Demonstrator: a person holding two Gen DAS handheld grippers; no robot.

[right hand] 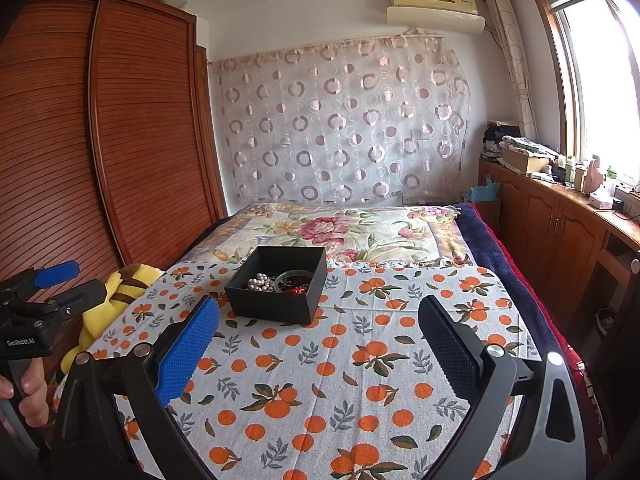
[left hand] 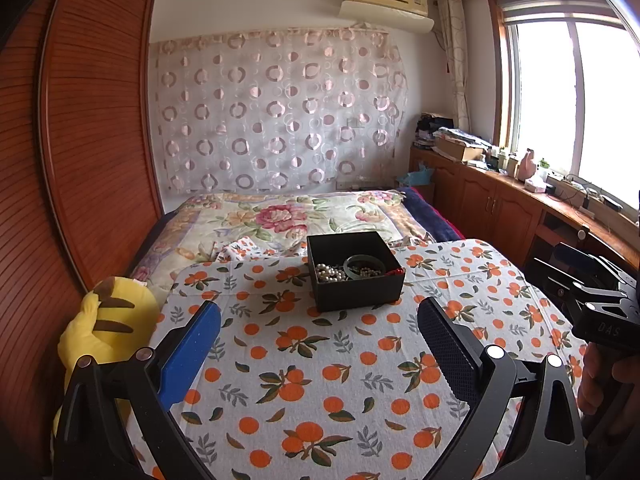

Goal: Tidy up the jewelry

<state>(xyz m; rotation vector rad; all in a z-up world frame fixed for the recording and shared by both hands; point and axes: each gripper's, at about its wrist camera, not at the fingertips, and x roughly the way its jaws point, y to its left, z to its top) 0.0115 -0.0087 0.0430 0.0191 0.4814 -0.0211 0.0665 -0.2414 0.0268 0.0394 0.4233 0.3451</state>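
Note:
A black open box (left hand: 354,270) (right hand: 278,286) stands on the orange-print cloth (left hand: 320,380) (right hand: 360,380). Inside lie a white pearl string (left hand: 330,273) (right hand: 258,282), a green bangle (left hand: 364,266) (right hand: 294,276) and red beads (right hand: 298,290). My left gripper (left hand: 320,312) is open and empty, held short of the box. My right gripper (right hand: 320,312) is open and empty, the box ahead to its left. Each gripper also shows at the edge of the other's view: the right one (left hand: 592,292), the left one (right hand: 44,284).
A yellow plush toy (left hand: 108,328) (right hand: 116,292) lies at the cloth's left edge. A wooden wardrobe (left hand: 80,140) stands to the left. A bed with a floral blanket (left hand: 288,216) lies behind the box. Low cabinets (left hand: 500,204) run under the window at right.

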